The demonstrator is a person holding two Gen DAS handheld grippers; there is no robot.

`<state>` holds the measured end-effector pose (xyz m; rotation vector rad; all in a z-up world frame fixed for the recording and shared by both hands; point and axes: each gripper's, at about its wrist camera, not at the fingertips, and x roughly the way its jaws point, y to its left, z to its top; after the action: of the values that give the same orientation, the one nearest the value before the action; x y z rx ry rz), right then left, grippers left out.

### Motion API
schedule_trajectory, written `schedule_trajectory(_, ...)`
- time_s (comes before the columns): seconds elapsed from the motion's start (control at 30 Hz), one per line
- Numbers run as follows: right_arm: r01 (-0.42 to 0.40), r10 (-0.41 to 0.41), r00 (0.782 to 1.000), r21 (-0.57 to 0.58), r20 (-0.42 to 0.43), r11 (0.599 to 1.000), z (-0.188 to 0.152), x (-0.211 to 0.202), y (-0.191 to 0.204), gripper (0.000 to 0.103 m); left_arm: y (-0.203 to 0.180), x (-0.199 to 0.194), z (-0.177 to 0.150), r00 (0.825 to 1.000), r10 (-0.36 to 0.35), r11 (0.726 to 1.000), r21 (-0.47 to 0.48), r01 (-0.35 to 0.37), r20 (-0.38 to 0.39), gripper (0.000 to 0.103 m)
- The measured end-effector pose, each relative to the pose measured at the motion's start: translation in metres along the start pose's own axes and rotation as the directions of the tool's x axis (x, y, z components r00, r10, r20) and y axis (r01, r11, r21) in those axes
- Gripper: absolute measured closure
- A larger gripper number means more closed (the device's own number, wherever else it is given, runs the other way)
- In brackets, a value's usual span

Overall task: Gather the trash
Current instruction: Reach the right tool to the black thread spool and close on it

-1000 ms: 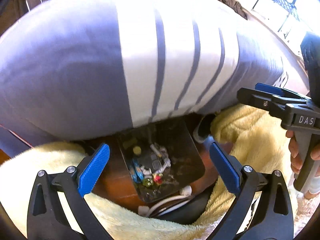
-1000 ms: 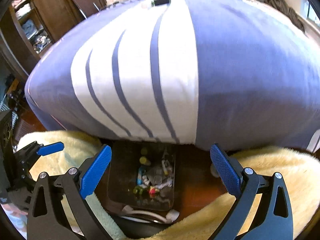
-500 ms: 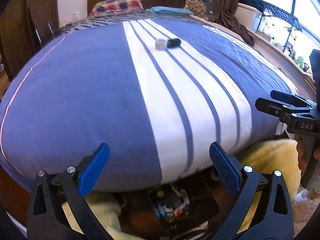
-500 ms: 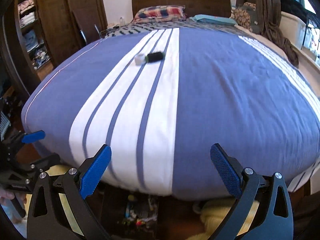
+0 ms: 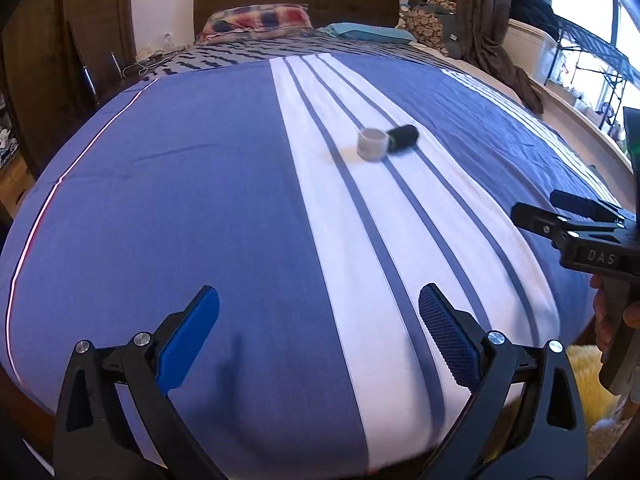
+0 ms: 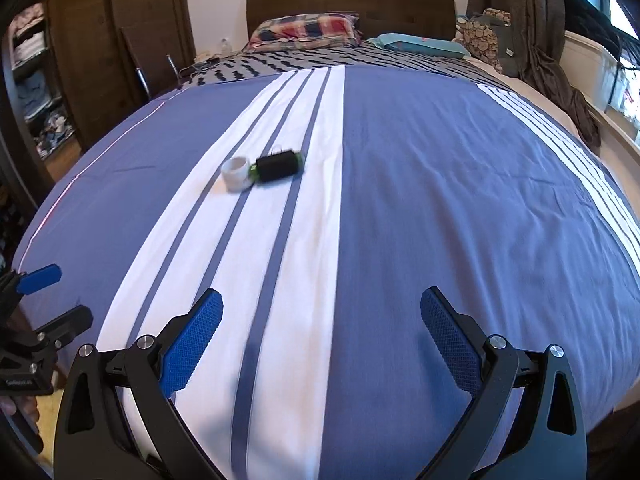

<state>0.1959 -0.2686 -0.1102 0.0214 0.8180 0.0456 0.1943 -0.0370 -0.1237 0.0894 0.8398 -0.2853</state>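
A small white cup (image 5: 373, 144) and a black cylinder with a green end (image 5: 403, 139) lie side by side on the white stripe of the blue bed cover (image 5: 180, 200). They also show in the right wrist view, the white cup (image 6: 237, 171) left of the black cylinder (image 6: 279, 166). My left gripper (image 5: 320, 336) is open and empty over the bed's near edge, well short of them. My right gripper (image 6: 320, 334) is open and empty, also near the foot of the bed. It shows at the right in the left wrist view (image 5: 576, 216).
Pillows (image 6: 306, 32) and a wooden headboard (image 6: 348, 0) are at the far end. A wardrobe (image 6: 120, 40) stands left of the bed. Dark clothes (image 6: 560, 72) hang at the right edge. A yellow fluffy rug (image 5: 588, 384) lies on the floor at the right.
Both grippers have risen from the floor level, where a dark tray of small items sat below the bed, to above the bed cover. The cup and cylinder now appear closer.
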Motion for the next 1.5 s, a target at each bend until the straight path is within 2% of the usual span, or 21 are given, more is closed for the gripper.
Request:
schedule_trajectory(0.17, 0.005, -0.006, 0.999, -0.04, -0.037, 0.999, 0.027, 0.041, 0.01, 0.005, 0.006, 0.02, 0.018, 1.0, 0.0, 1.0, -0.011, 0.0, -0.006, 0.008)
schedule_trajectory(0.2, 0.007, -0.009, 0.999, -0.042, -0.046, 0.999, 0.031, 0.05, 0.012, 0.008, 0.008, 0.024, 0.021, 1.0, -0.003, 1.0, -0.016, 0.003, -0.01, 0.008)
schedule_trajectory(0.27, -0.009, 0.006, 0.997, -0.037, -0.073, 0.999, 0.042, 0.069, 0.015, 0.019, 0.011, 0.033, 0.027, 1.0, -0.008, 1.0, -0.021, 0.007, -0.017, 0.008)
schedule_trajectory(0.3, -0.014, 0.011, 0.997, -0.034, -0.081, 0.999, 0.046, 0.076, 0.017, 0.02, 0.012, 0.037, 0.03, 1.0, -0.008, 1.0, -0.021, 0.008, -0.022, 0.008)
schedule_trajectory(0.7, -0.02, 0.012, 0.996, -0.09, -0.085, 0.996, 0.081, 0.119, 0.042, 0.021, 0.012, 0.075, 0.05, 0.998, -0.021, 1.0, -0.011, 0.021, -0.056, 0.008)
schedule_trajectory(0.97, -0.086, 0.08, 0.993, -0.07, -0.084, 0.994, 0.091, 0.13, 0.04, 0.031, 0.004, 0.092, 0.062, 0.998, -0.021, 1.0, 0.011, 0.022, -0.067, 0.008)
schedule_trajectory(1.0, -0.091, 0.085, 0.993, -0.07, -0.087, 0.993, 0.092, 0.132, 0.041, 0.034, 0.003, 0.094, 0.063, 0.997, -0.021, 1.0, 0.011, 0.022, -0.07, 0.008)
schedule_trajectory(1.07, -0.093, 0.087, 0.993, -0.068, -0.084, 0.993, 0.093, 0.133, 0.04, 0.047, 0.002, 0.097, 0.065, 0.997, -0.022, 1.0, 0.011, 0.023, -0.073, 0.008)
schedule_trajectory(1.3, -0.113, 0.11, 0.992, -0.045, -0.059, 0.993, 0.095, 0.119, 0.027, 0.047, -0.004, 0.108, 0.077, 0.998, -0.023, 1.0, 0.014, 0.024, -0.064, 0.008)
schedule_trajectory(1.47, -0.035, 0.035, 0.999, -0.033, -0.02, 0.999, 0.095, 0.098, 0.0, 0.047, -0.009, 0.121, 0.098, 0.999, -0.033, 0.999, -0.002, 0.033, -0.023, 0.009)
schedule_trajectory(1.5, -0.025, 0.025, 1.0, -0.031, -0.015, 0.999, 0.095, 0.095, -0.005, 0.047, -0.011, 0.124, 0.104, 0.999, -0.036, 0.999, -0.007, 0.036, -0.013, 0.012)
